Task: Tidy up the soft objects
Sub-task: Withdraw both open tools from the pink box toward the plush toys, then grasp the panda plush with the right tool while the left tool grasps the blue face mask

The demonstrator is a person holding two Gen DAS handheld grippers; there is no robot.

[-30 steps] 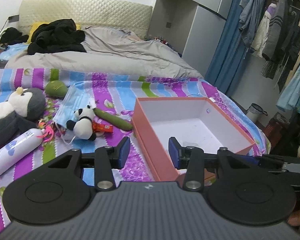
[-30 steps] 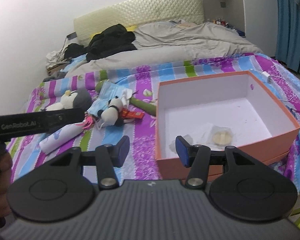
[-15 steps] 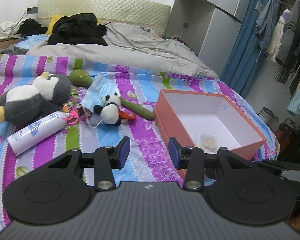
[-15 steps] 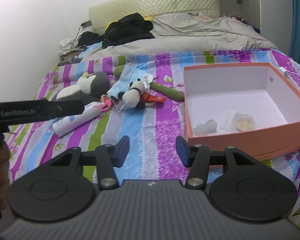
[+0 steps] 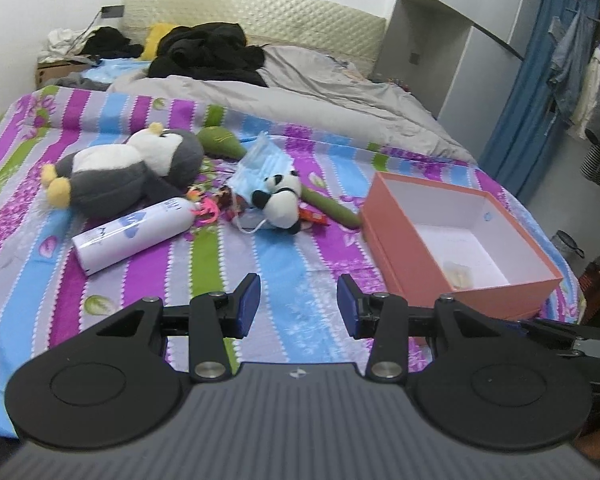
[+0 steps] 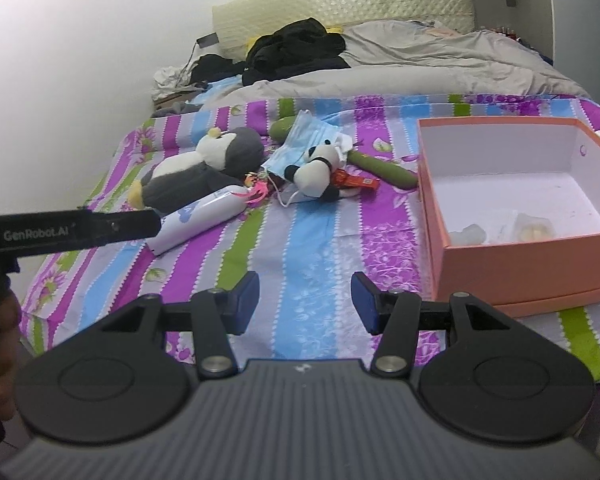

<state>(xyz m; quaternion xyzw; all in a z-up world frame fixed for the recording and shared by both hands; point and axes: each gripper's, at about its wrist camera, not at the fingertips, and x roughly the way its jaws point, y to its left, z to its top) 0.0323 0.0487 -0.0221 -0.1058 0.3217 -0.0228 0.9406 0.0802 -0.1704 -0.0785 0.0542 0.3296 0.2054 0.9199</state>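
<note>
A grey and white penguin plush [image 5: 124,172] [image 6: 204,164] lies at the left of the striped bedspread. A small panda plush [image 5: 280,198] [image 6: 318,168] lies on a blue face mask [image 5: 266,164] [image 6: 300,142], with a long green plush [image 5: 332,206] [image 6: 384,168] behind it. An open orange box [image 5: 412,252] [image 6: 500,276] sits at the right and holds small pale items [image 6: 532,228]. My left gripper [image 5: 298,306] and right gripper [image 6: 305,302] are both open and empty, above the bedspread in front of the toys.
A white spray bottle [image 5: 132,236] [image 6: 198,220] lies beside the penguin, with a pink trinket [image 5: 206,210] and a red packet [image 6: 354,180] nearby. A grey duvet [image 5: 300,88] and black clothes [image 5: 208,52] lie at the far end. Clothes hang at the right [image 5: 580,64].
Both grippers have drawn back and swung left, away from the orange box. The toys now sit nearer the middle of both views. Both grippers stay open.
</note>
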